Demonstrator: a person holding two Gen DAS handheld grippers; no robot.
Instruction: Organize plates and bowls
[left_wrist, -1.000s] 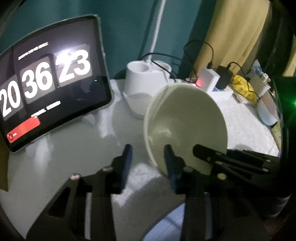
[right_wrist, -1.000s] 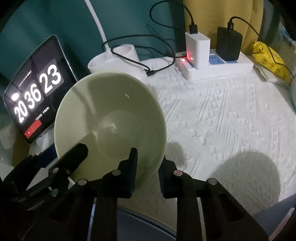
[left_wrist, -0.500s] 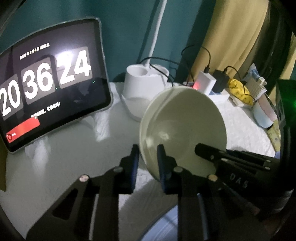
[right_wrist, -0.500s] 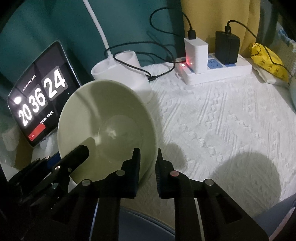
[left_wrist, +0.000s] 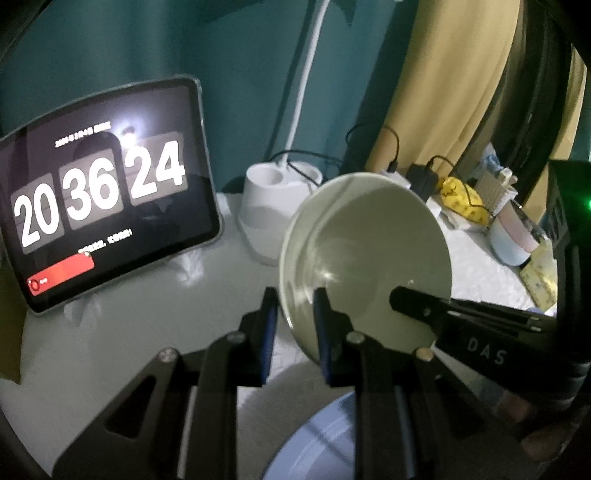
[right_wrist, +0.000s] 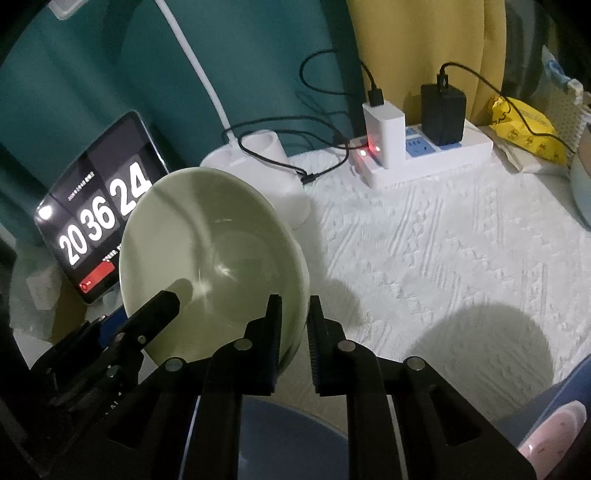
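Bowl (left_wrist: 365, 258) front and centre, pale green, tipped up on edge with its hollow facing the cameras, and both tools have it. Left tool (left_wrist: 293, 310) is clamped on the rim at the bowl's lower left edge, one dark pad inside the hollow, the other behind the wall. Right tool (right_wrist: 293, 321) is clenched on the opposite side of the rim, the wall pinched between its two ribbed pads. From the right wrist view the bowl (right_wrist: 214, 266) sits just left of that tool, and the left tool's black fingers (right_wrist: 159, 306) poke in over the lower left of the hollow. From the left wrist view the right tool's fingers (left_wrist: 413, 299) reach in across the lower right of the bowl.

Below the bowl, a blue plate (left_wrist: 321, 443) shows at the bottom edge, right under the tools; it turns up again, dark blue, in the right wrist view (right_wrist: 280, 439). The counter (right_wrist: 443, 258) wears a white textured cloth. Behind the bowl stands a tablet (left_wrist: 103, 184) showing a flip clock, propped against the teal wall. Beside it, a white lamp base (left_wrist: 273, 206) with its slim neck rising. Further right, a white power strip (right_wrist: 436, 155) carries a white charger and a black adapter, cables trailing, and a yellow packet (right_wrist: 524, 125) lies just past it
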